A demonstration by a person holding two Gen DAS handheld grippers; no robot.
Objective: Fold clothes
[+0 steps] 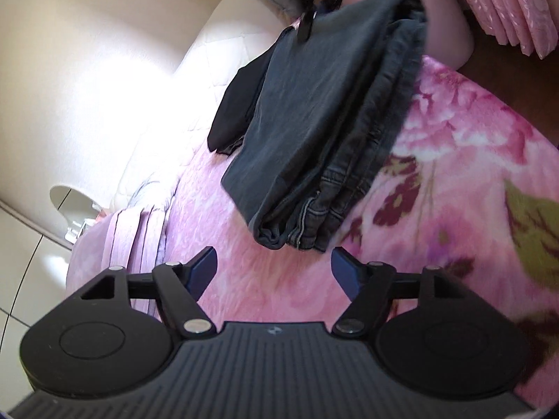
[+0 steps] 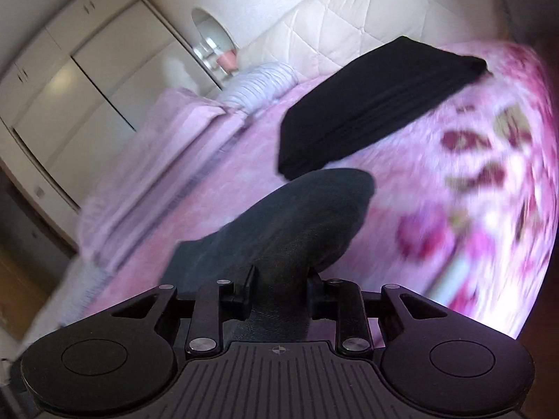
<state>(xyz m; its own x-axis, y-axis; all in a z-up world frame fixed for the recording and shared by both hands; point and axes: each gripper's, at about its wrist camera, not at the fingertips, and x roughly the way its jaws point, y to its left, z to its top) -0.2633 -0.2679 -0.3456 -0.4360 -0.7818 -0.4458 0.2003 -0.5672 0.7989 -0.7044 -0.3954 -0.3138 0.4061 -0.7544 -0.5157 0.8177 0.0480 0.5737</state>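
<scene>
Folded dark grey jeans (image 1: 321, 132) hang lifted above the pink floral bedspread (image 1: 454, 209). My left gripper (image 1: 274, 269) is open and empty, just below the jeans' lower folded end. In the right wrist view my right gripper (image 2: 279, 286) is shut on the grey jeans (image 2: 297, 223), which bulge out past the fingers. A folded black garment (image 2: 377, 104) lies flat on the bedspread (image 2: 436, 192) beyond the jeans. It also shows in the left wrist view (image 1: 237, 104), partly hidden behind the jeans.
A white quilted headboard (image 2: 349, 24) stands behind the bed. Pink and striped pillows (image 2: 195, 129) lie at the bed's left side. White wardrobe doors (image 2: 70, 80) line the wall at left. A pink pleated item (image 1: 506, 3) shows at top right.
</scene>
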